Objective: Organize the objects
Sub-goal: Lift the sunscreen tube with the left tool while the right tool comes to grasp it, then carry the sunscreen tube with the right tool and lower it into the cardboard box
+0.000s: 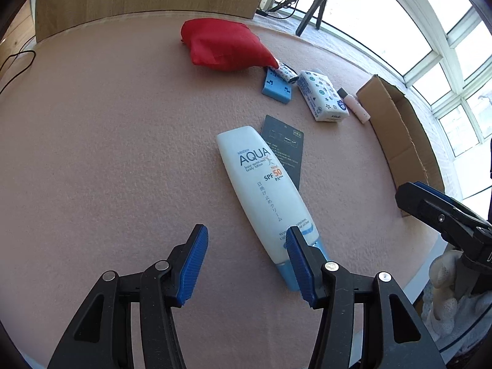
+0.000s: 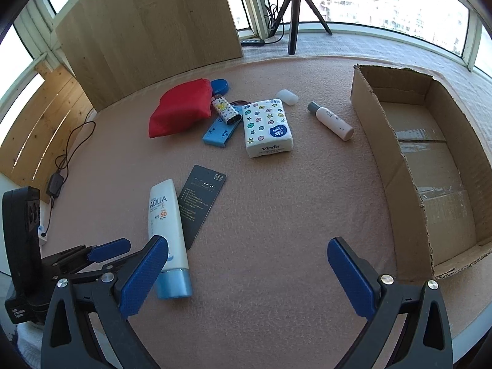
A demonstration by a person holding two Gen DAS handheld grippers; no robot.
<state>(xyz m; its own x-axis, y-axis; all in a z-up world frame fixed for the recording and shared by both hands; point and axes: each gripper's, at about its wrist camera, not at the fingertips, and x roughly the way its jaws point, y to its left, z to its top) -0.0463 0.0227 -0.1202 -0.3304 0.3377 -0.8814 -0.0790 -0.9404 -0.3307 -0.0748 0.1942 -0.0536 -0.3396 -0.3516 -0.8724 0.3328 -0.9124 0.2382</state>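
Two open grippers over a pink felt table (image 2: 276, 215) strewn with small items.

Left gripper (image 1: 244, 247) at lower centre of its view, jaws spread wide, holding nothing, right fingertip overlapping the lower end of a white sunscreen tube (image 1: 261, 190) lying flat at centre frame, blue cap nearest. Right gripper (image 2: 247, 253) low in its view, jaws wide apart, empty, above bare felt. Black card (image 2: 200, 203) just beside the tube, partly under it. Further up: red pouch (image 2: 181, 110), blue flat box (image 2: 220, 130), tissue pack (image 2: 267, 127), small white bottle (image 2: 330, 120) lying on its side. Open cardboard box (image 2: 390, 141) at right of frame, nothing seen inside. Tripod (image 2: 293, 6) at top by the window.
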